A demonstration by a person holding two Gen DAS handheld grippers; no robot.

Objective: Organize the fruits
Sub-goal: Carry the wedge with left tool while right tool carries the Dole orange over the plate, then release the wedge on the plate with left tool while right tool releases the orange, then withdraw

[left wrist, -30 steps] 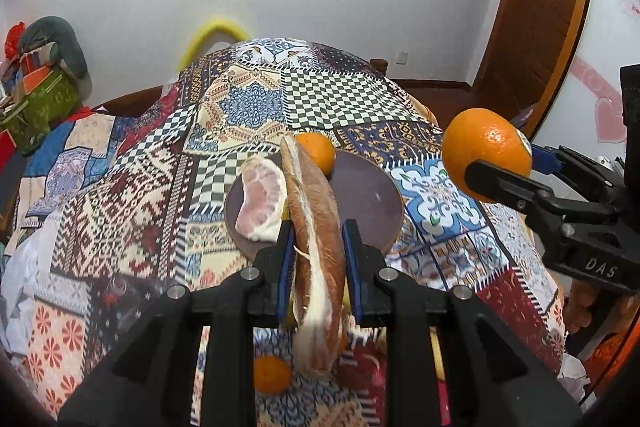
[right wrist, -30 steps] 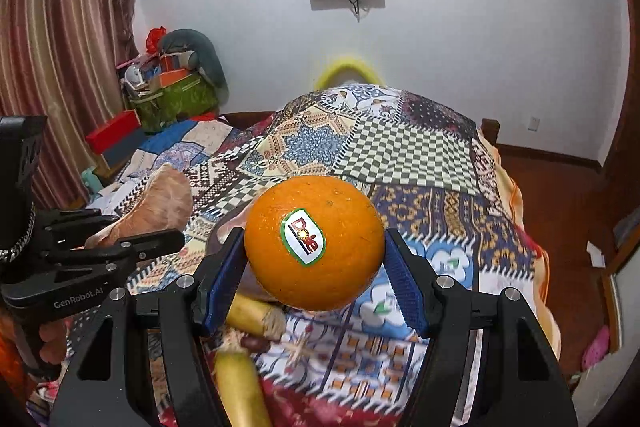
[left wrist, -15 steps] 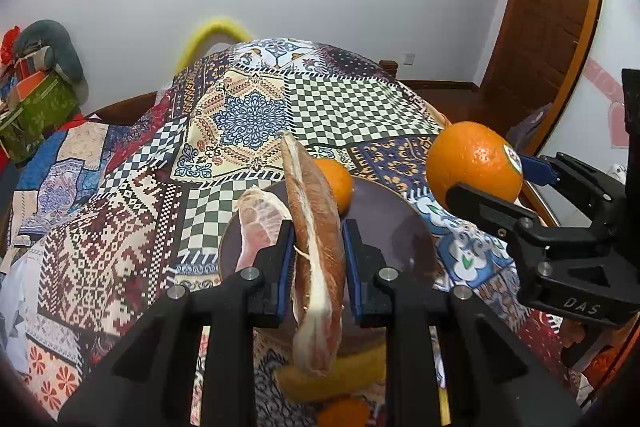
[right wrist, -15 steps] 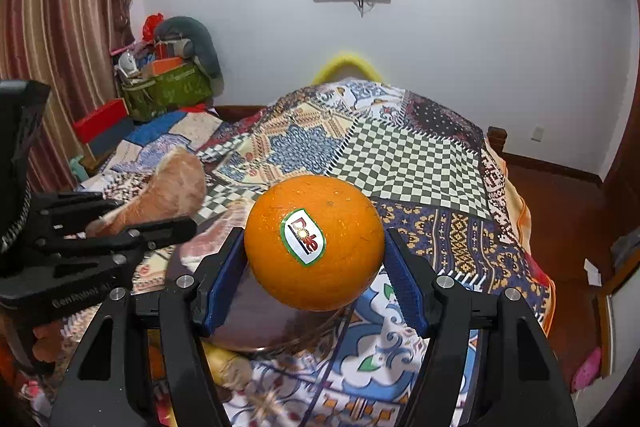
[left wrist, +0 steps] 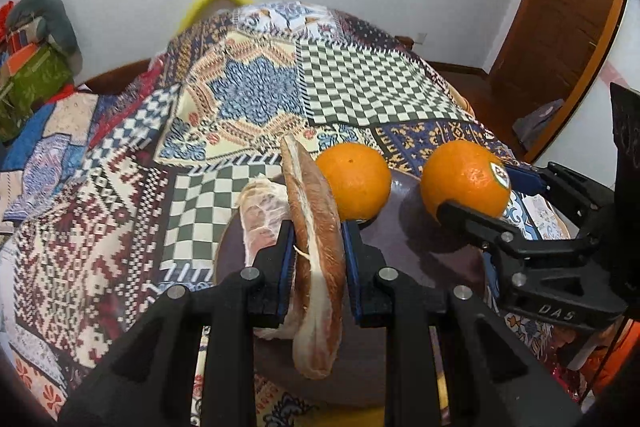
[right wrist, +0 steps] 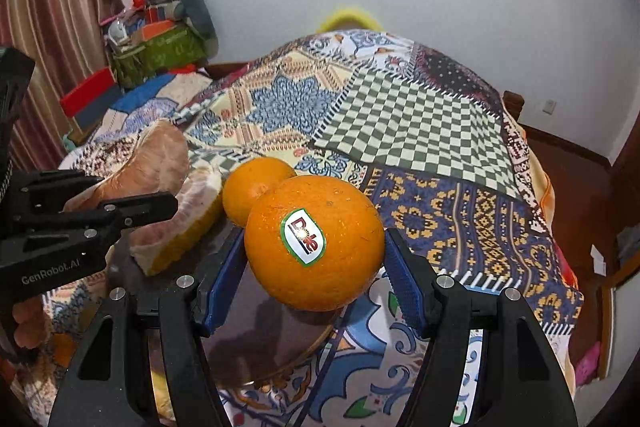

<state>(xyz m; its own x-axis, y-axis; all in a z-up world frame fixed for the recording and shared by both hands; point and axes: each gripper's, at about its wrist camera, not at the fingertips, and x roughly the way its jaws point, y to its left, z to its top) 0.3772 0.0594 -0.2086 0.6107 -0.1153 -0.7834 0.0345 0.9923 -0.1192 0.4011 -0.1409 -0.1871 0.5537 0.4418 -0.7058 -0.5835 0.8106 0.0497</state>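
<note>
My left gripper (left wrist: 316,251) is shut on a peeled pomelo wedge (left wrist: 316,239) and holds it upright over the dark brown plate (left wrist: 436,263). A second pomelo wedge (left wrist: 260,211) and a plain orange (left wrist: 354,181) lie on the plate. My right gripper (right wrist: 314,275) is shut on an orange with a Dole sticker (right wrist: 314,241), held just above the plate's right part (right wrist: 248,323). In the right wrist view the plain orange (right wrist: 256,189) sits behind it, and the left gripper (right wrist: 120,211) holds its wedge (right wrist: 160,159) at the left.
The plate sits on a patchwork quilt (left wrist: 256,95) covering a bed. A yellow fruit (left wrist: 360,417) lies at the plate's near edge. Boxes and bags (right wrist: 160,39) are stacked at the far left. A wooden door (left wrist: 568,7) stands at the right.
Both grippers have moved forward and lower toward the plate, each keeping its fruit. The Dole orange is now close beside the plain orange.
</note>
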